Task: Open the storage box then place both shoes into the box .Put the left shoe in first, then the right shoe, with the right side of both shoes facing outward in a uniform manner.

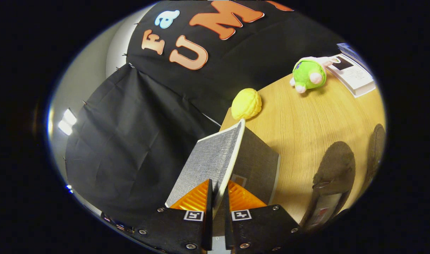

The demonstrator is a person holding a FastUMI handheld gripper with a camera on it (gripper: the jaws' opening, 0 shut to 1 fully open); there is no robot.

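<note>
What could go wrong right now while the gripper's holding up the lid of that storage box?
1. The gripper pinches only the thin edge of the raised lid; it could slip out and drop shut on the storage box.
2. The yellow toy sits just beyond the lid's far corner; swinging the lid further may knock it.
3. The shoes lie close beside the box, so a dragged box might shove them.

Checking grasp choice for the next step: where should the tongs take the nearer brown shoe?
The tongs are shut on the box lid. For the nearer brown shoe, I would probably pinch the collar rim at its opening from above; the rim looks thin enough to fit between the fingers, and the shoe rests sole down on the table.
</note>
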